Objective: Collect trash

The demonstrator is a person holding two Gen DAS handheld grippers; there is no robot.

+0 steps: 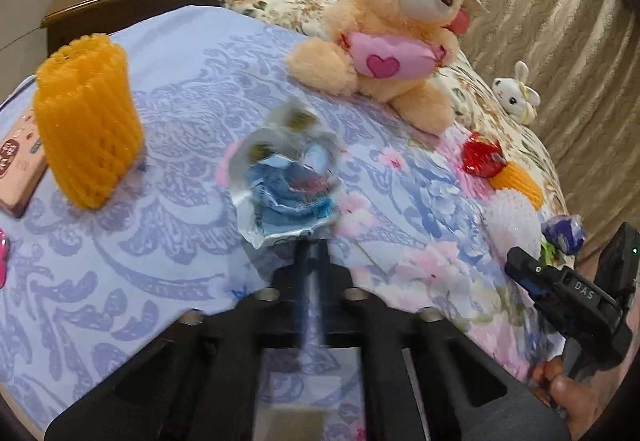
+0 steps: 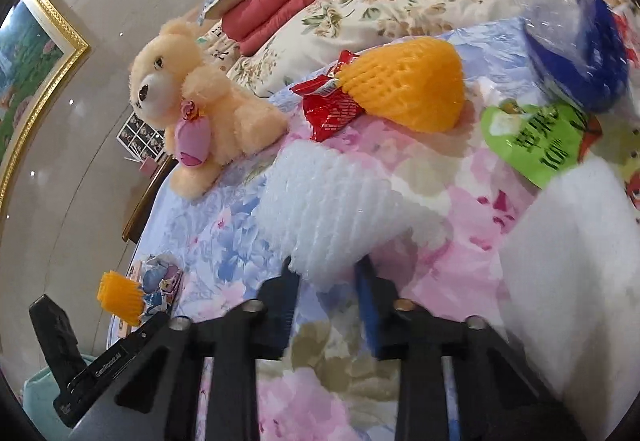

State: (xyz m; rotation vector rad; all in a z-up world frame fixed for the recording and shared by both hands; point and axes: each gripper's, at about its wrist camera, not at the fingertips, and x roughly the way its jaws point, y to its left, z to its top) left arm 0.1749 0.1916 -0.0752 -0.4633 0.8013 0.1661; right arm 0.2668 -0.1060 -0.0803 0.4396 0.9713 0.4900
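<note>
My left gripper (image 1: 311, 243) is shut on the edge of a crumpled blue and white wrapper (image 1: 286, 177) and holds it over the bed sheet (image 1: 180, 145). An orange foam fruit net (image 1: 86, 121) stands to its left. My right gripper (image 2: 326, 269) has its jaws around the near end of a white foam fruit net (image 2: 332, 197) lying on the sheet; the fingers touch its sides. Beyond it lie a red wrapper (image 2: 330, 105), an orange foam net (image 2: 408, 81), a green packet (image 2: 536, 137) and a blue plastic wrapper (image 2: 576, 53).
A peach teddy bear (image 1: 384, 29) sits on the bed behind the trash. A small white plush rabbit (image 1: 516, 91) lies on the floral quilt. A flat box (image 1: 20, 169) lies at the left edge. A wooden nightstand (image 1: 120, 5) stands behind the bed. A white block (image 2: 572, 249) lies at right.
</note>
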